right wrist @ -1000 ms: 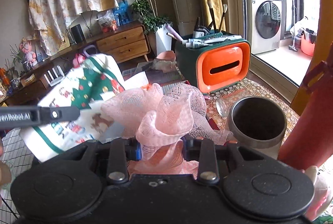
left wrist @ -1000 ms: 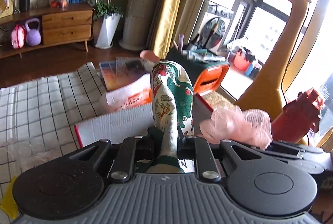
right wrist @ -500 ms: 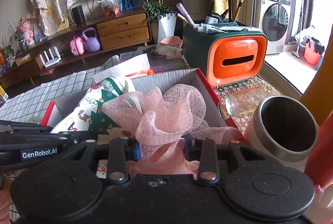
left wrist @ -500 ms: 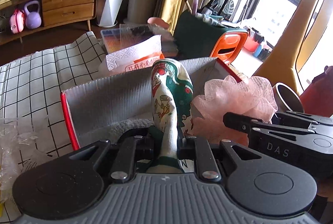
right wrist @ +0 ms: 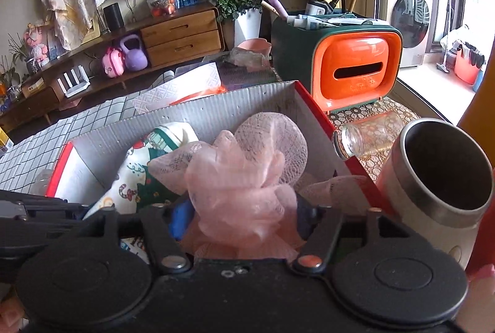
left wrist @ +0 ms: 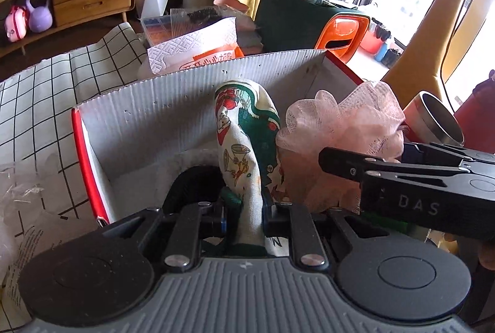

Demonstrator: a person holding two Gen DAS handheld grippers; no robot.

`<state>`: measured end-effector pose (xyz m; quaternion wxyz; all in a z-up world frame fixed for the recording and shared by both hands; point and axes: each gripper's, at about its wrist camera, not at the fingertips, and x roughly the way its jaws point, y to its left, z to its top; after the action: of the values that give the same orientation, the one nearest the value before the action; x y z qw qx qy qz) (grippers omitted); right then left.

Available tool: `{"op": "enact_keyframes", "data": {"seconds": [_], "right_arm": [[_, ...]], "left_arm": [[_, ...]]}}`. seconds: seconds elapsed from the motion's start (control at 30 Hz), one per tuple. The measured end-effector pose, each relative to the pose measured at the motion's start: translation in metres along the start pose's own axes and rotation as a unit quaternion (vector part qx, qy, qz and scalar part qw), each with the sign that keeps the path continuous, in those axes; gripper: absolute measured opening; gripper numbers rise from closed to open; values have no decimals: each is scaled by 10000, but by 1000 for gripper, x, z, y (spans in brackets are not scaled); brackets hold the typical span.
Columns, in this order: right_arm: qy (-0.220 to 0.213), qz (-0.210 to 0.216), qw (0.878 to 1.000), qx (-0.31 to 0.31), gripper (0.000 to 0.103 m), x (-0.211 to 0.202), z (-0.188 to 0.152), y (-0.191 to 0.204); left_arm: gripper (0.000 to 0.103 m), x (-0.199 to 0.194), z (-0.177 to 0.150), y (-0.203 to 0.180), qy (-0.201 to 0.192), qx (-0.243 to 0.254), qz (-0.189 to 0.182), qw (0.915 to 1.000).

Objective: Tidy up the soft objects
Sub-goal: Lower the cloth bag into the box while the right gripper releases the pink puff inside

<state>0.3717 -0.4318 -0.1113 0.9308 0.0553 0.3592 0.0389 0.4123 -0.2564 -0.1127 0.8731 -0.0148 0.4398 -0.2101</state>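
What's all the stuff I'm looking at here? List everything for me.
cardboard box: one, grey inside, red outside, centre of table
printed cloth: one, white, green and red, inside box, pinched by left gripper
mesh bath puff: one, pink, inside box, between right gripper's opening jaws
organiser: one, orange front, green body, behind box, holding brushes
steel cup: one, silver rim, right of box
glass jar: one, clear, lying on its side right of box
checked tablecloth: one, white with black lines, left of box
paper towel pack: one, white and orange, behind box
kettlebell: one, purple, under far sideboard
left gripper: one, black
right gripper: one, black
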Motion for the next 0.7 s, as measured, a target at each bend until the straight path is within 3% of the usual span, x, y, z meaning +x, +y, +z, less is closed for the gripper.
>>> {"op": "enact_keyframes", "data": {"seconds": [0.3,0.47,0.7], "right_arm": [[-76,-57,9999,-39,82,-17,4,3],[-141,-89,9999,-38,87,-31,8,4],[-253,-107,9996,-41,92,-54,10,7]], "left_arm": [[32,-19,-3,1,-100,-64,13,9999],[58,-34,-4,2,-224,-56,86,9997],[58,-61,-5,0,-427,-32,102,9990]]}}
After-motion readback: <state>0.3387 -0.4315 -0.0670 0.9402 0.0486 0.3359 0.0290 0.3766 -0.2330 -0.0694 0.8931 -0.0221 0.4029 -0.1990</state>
